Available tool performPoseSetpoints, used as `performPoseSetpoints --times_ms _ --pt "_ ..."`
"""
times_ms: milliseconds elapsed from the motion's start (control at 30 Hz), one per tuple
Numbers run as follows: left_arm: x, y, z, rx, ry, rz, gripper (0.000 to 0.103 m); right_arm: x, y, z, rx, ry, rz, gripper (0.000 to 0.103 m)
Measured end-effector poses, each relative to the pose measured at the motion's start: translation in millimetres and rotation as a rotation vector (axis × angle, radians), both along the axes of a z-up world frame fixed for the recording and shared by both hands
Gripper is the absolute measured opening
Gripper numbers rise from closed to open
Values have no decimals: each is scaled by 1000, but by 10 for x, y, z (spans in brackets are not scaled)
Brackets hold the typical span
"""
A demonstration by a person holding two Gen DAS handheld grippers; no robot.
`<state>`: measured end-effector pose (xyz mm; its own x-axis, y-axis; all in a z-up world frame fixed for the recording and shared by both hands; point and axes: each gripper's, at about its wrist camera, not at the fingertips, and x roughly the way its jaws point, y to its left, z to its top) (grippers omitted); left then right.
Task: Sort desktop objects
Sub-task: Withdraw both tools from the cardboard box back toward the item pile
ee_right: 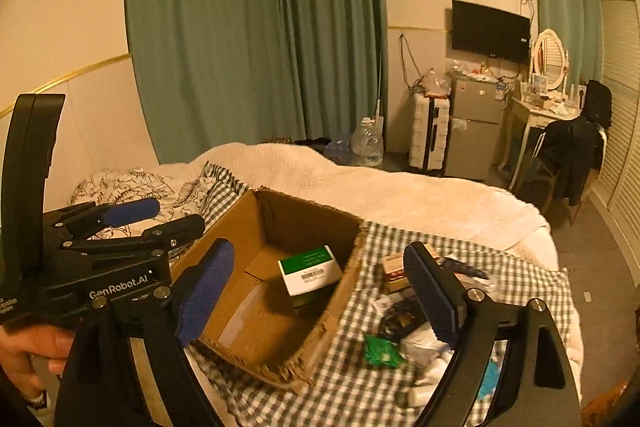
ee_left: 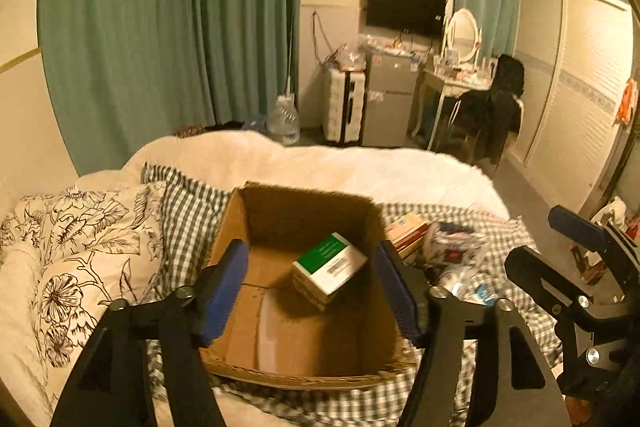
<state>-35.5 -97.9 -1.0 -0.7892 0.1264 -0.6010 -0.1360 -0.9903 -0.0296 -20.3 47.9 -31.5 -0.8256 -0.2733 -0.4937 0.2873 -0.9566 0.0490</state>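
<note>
Box (ee_left: pixel 280 327): brown corrugated cardboard, matt, torn fluted rim rough; I note a glossy tape strip on its floor; carton (ee_left: pixel 330 267) inside: smooth printed paperboard, slight sheen; left gripper (ee_left: pixel 312 287): matt black plastic arms, ribbed blue rubbery pads (ee_left: pixel 224 287), shiny metal screws; right gripper (ee_right: pixel 320 291): same finish; checked cloth (ee_right: pixel 360 379): woven fabric, matt; blanket (ee_left: pixel 320 163): white, fuzzy nap; packets (ee_right: pixel 420 343): glossy crinkled plastic.

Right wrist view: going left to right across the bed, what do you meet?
Left gripper → cardboard box holding the green-and-white box → small red-and-white box → pile of loose packets on the checked cloth.
</note>
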Motion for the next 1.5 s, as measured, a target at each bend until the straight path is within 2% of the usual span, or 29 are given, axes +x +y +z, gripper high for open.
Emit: performPoseSetpoints --times_ms 167,267,467,700,900,1100,1267,1400,1467,1500 --pt "174 232 170 10 47 -15 82 195 292 106 -9 24 -29 87" --pt "229 333 245 19 73 -14 92 286 462 147 -16 38 -49 87" --pt "340 509 291 32 116 -18 103 426 883 172 -46 59 -94 95" --pt "374 797 210 21 120 -39 103 515 1363 117 -63 60 -158 100" --pt "328 1137 8 -9 112 -59 103 530 1701 36 -51 54 -187 102" --pt "231 1452 -267 -29 57 -93 103 485 1969 -124 -2 33 -199 102" --pt "204 1705 -498 -63 25 -145 103 409 2259 -367 -5 -12 -197 102" --pt "136 1839 -745 -43 -32 -177 103 327 2426 -584 -18 -58 -194 102" --pt "100 1919 -905 -50 -60 -182 102 287 2467 -706 -1 -72 -186 102" --pt "75 1970 -1002 -67 -77 -189 98 263 2482 -761 0 -79 -181 102"
